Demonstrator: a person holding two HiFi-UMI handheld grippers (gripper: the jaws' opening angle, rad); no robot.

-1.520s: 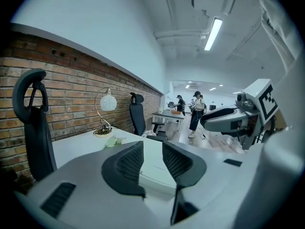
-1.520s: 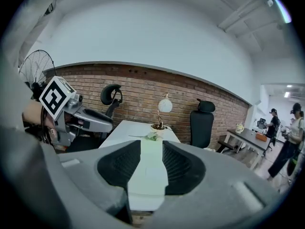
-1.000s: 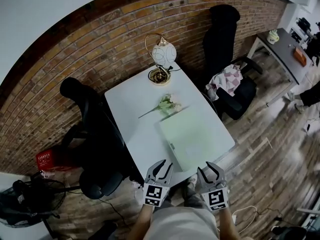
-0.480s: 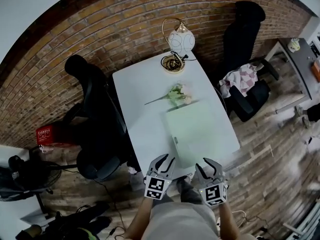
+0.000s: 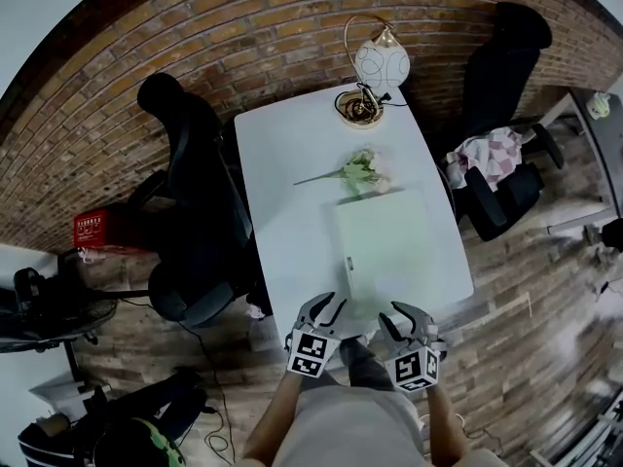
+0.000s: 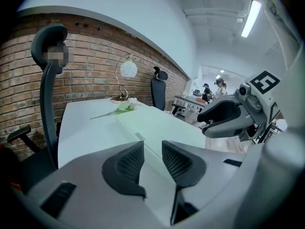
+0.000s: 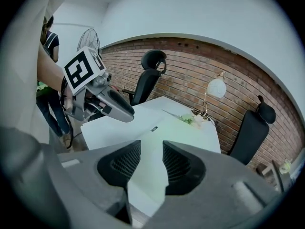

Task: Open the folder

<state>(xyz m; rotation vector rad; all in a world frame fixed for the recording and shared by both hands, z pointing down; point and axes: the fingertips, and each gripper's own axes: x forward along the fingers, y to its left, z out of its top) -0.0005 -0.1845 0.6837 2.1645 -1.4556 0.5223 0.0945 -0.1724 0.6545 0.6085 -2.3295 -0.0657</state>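
**Approach to the closed folder: both tools empty at the counter's near edge**

Head view: the folder (image 5: 389, 246), pale green, lies flat and closed on the near right part of the white counter (image 5: 282, 202), its far edge just beside a flower sprig (image 5: 360, 171); a lamp (image 5: 375, 64) stands at the far end; the left tool (image 5: 327, 304) and the right tool (image 5: 406, 311) hover side by side at the near edge, close to the folder's near corner but apart from it; I judge this the approach step, with the opening itself not yet begun.

Left gripper view: the left tool's (image 6: 152, 157) jaws stand apart with nothing between the pads; the folder (image 6: 157, 120) shows beyond them, cover down; the right tool (image 6: 228, 118) hangs to the side, over the counter's edge.

Right gripper view: the right tool's (image 7: 151, 162) jaws are likewise spread and empty; the folder's (image 7: 176, 128) near corner lies beyond the gap; the left tool (image 7: 112, 104) is off to the side; the next move probably calls for one tool to catch the cover's free edge and lift it while the other steadies the rest.

Writing: the marker cube (image 7: 82, 69) carries only a black-and-white square pattern, no words; a small tab (image 7: 154, 129) on the folder is too small to read; no brand is visible.
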